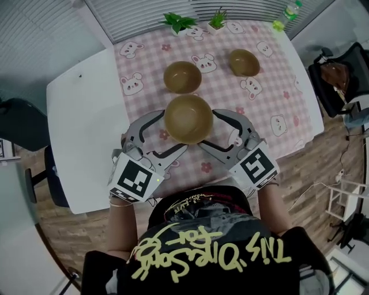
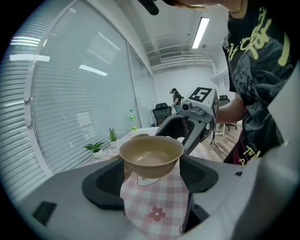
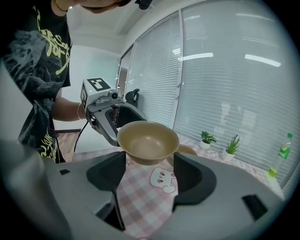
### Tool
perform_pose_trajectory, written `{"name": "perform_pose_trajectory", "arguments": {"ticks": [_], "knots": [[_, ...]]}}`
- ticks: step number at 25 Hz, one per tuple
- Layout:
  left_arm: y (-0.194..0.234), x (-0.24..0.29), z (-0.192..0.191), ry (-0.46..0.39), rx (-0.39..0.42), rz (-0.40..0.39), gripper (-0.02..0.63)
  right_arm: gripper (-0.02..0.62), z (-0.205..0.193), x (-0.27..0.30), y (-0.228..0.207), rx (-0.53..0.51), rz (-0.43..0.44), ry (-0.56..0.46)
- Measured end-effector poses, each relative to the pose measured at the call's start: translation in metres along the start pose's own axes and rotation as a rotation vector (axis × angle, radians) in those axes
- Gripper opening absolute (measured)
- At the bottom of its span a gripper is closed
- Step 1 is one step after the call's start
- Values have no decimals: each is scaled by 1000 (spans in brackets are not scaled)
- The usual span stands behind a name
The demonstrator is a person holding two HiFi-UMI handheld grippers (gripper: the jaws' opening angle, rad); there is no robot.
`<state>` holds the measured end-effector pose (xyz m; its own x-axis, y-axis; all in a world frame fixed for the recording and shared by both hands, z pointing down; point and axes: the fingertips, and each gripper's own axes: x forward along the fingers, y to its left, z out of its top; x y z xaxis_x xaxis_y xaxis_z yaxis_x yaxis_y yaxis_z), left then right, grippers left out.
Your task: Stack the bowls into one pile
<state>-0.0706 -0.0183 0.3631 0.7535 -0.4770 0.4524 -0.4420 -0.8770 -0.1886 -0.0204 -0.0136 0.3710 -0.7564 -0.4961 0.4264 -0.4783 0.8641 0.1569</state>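
A tan bowl [image 1: 188,118] hangs above the pink checked cloth [image 1: 271,98], carried between both grippers. My left gripper [image 1: 173,131] clasps its left side and my right gripper [image 1: 207,128] its right side, fingertips against the wall. In the left gripper view the bowl [image 2: 151,154] fills the gap between the wide jaws of the left gripper [image 2: 152,164]. The right gripper view shows the same bowl [image 3: 147,140] in the right gripper [image 3: 149,159]. Two more tan bowls rest on the cloth: one [image 1: 182,76] just beyond the held bowl, a smaller one [image 1: 244,62] at the far right.
Two small potted plants [image 1: 179,23] [image 1: 218,20] and a green bottle [image 1: 291,10] stand along the table's far edge. The bare white tabletop [image 1: 83,121] extends to the left. A dark chair [image 1: 23,124] is on the left, another chair [image 1: 334,75] on the right.
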Motion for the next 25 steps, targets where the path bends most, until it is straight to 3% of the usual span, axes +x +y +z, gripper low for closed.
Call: {"name": "perform_pose_trajectory", "arguments": {"ticks": [25], "knots": [[76,54,21,11,-106,175,370,322,12,35,-99,-134,132,-4]]}}
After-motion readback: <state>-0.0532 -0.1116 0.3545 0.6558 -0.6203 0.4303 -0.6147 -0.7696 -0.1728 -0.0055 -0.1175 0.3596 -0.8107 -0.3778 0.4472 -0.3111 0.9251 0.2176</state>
